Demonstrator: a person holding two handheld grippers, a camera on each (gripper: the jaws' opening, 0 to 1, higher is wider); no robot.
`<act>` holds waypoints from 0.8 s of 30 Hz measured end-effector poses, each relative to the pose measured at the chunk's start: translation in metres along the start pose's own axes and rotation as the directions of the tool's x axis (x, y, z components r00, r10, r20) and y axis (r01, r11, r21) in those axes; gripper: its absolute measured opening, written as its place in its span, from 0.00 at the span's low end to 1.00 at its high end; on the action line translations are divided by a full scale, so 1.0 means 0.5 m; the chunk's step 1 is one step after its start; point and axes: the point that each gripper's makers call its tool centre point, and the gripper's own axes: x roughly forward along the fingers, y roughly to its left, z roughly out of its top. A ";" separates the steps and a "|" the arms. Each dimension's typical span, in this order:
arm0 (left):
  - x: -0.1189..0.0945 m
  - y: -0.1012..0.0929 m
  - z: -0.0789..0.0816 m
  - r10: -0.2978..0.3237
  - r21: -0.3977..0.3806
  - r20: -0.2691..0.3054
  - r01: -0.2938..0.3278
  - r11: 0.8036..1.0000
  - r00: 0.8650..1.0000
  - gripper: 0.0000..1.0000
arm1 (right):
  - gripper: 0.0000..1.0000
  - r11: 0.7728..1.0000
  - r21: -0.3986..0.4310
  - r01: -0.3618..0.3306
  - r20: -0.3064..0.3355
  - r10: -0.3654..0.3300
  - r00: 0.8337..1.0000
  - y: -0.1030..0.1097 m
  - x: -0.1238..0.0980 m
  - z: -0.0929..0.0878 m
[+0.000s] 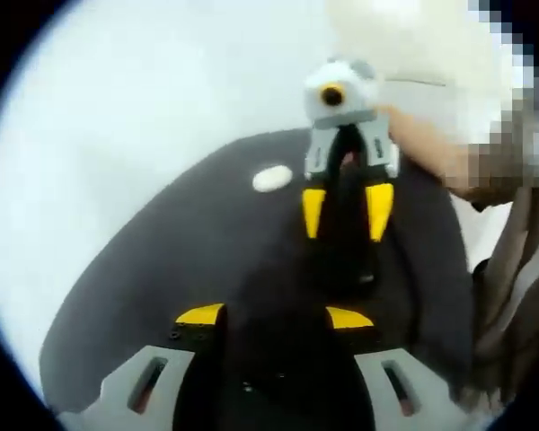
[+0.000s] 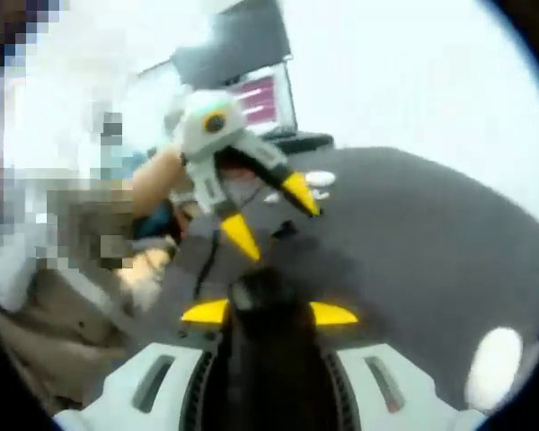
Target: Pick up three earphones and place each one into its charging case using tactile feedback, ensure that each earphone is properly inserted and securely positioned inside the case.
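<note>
Currently between picks. Left gripper (image 1: 274,316): jaws apart, empty. Right gripper (image 2: 269,312): jaws spread, a dark shape between them, hold unclear. One white earphone case (image 1: 272,178) lies on the dark mat (image 1: 162,260), beyond the left jaws. Next: approach and grasp, judged.

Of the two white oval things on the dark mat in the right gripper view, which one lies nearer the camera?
The blurred white oval at the mat's lower right edge, larger and closer; the other white piece lies far off, beside the left gripper.
</note>
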 end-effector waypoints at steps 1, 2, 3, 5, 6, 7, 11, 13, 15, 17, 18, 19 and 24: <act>-0.001 -0.002 -0.001 0.004 0.002 0.007 -0.004 1.000 1.000 0.40 | 0.35 1.000 0.027 -0.012 0.000 0.012 1.000 0.002 0.004 -0.001; -0.002 -0.008 0.000 0.004 0.007 0.016 -0.004 1.000 1.000 0.40 | 0.36 0.998 0.056 -0.023 -0.003 0.024 1.000 0.003 0.010 -0.004; 0.000 -0.012 -0.003 0.001 0.015 0.018 -0.002 1.000 1.000 0.40 | 0.37 0.996 0.090 -0.019 -0.022 0.021 1.000 -0.001 0.017 -0.013; 0.002 -0.020 -0.007 0.000 0.034 0.021 -0.001 0.999 1.000 0.40 | 0.36 0.994 0.107 -0.003 -0.044 0.007 0.999 -0.012 0.028 -0.023; 0.004 -0.025 -0.008 -0.003 0.039 0.025 0.002 0.999 1.000 0.40 | 0.35 0.995 0.100 -0.008 -0.003 0.008 1.000 -0.012 0.035 -0.009; 0.008 -0.029 -0.009 -0.010 0.041 0.028 0.008 0.999 1.000 0.40 | 0.35 0.991 0.132 -0.010 -0.009 0.012 1.000 -0.012 0.037 -0.009; 0.021 -0.040 -0.007 -0.025 0.039 0.049 0.023 0.999 0.998 0.39 | 0.30 0.983 0.181 -0.015 0.004 0.015 1.000 -0.015 0.040 -0.006; 0.028 -0.046 -0.004 -0.037 0.033 0.064 0.035 0.999 0.997 0.39 | 0.28 0.990 0.138 -0.029 -0.005 0.029 1.000 -0.006 0.041 -0.005; 0.034 -0.063 0.007 -0.077 0.013 0.098 0.076 0.997 0.992 0.39 | 0.30 0.997 0.069 -0.038 -0.007 0.038 0.999 0.003 0.045 -0.005; 0.038 -0.071 0.006 -0.096 0.005 0.096 0.096 0.995 0.991 0.39 | 0.31 0.999 -0.024 -0.035 -0.012 0.034 0.999 0.011 0.047 -0.004; 0.043 -0.074 0.008 -0.103 -0.008 0.098 0.104 0.994 0.990 0.39 | 0.31 0.997 -0.066 -0.036 -0.009 0.035 0.999 0.013 0.047 -0.002; 0.046 -0.075 0.008 -0.107 -0.012 0.098 0.109 0.994 0.989 0.39 | 0.31 0.992 -0.120 -0.030 0.000 0.030 1.000 0.013 0.047 0.002; 0.059 -0.083 0.009 -0.126 -0.055 0.096 0.131 0.990 0.987 0.32 | 0.24 0.916 -0.399 0.046 0.070 -0.020 0.997 0.014 0.040 0.037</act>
